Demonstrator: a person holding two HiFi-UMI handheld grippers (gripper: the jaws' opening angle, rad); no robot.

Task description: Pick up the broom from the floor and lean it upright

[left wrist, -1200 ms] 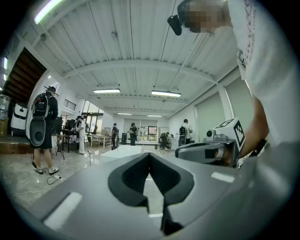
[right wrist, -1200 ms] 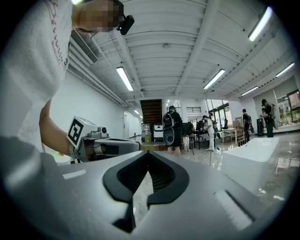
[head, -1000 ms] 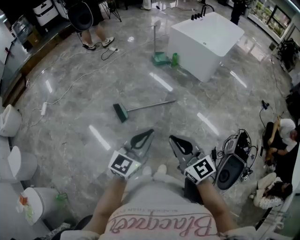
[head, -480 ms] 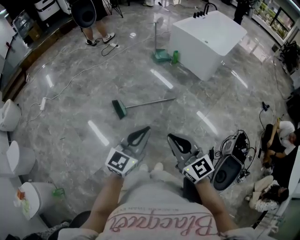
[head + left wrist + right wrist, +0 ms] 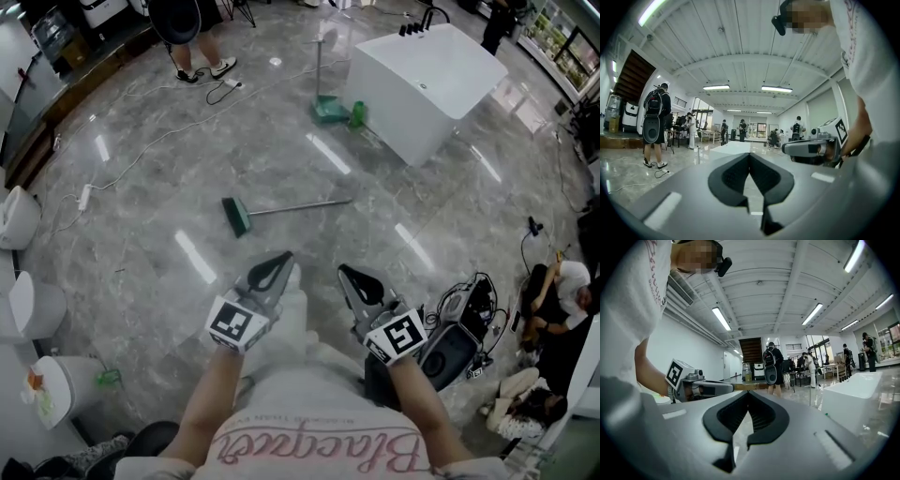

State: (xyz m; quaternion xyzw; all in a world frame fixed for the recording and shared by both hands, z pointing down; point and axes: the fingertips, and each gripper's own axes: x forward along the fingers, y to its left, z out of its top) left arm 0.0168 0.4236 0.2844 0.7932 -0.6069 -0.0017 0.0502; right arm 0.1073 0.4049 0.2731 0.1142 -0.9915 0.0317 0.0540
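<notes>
The broom [image 5: 281, 208] lies flat on the grey marble floor, its green head [image 5: 237, 216] to the left and its thin metal handle running right. My left gripper [image 5: 284, 256] and right gripper [image 5: 344, 272] hover side by side a short way on the near side of it, both held level and apart from it. Both are shut with nothing between the jaws. The left gripper view shows its own gripper [image 5: 750, 155] with tips meeting and the right gripper [image 5: 811, 148] beside it. The right gripper view shows its gripper [image 5: 747, 393] likewise closed, with the left gripper [image 5: 701, 388] alongside. The broom is hidden in both gripper views.
A white bathtub [image 5: 427, 75] stands at the back right, with a green dustpan on an upright pole [image 5: 323, 105] and a green bottle [image 5: 356, 114] beside it. Cables [image 5: 141, 150] trail over the floor. Black equipment [image 5: 450, 347] and seated people are right; white toilets [image 5: 19, 230] left.
The person has stepped forward, and both grippers have drifted a little left and forward with them. The broom has not moved on the floor. Both grippers stay shut.
</notes>
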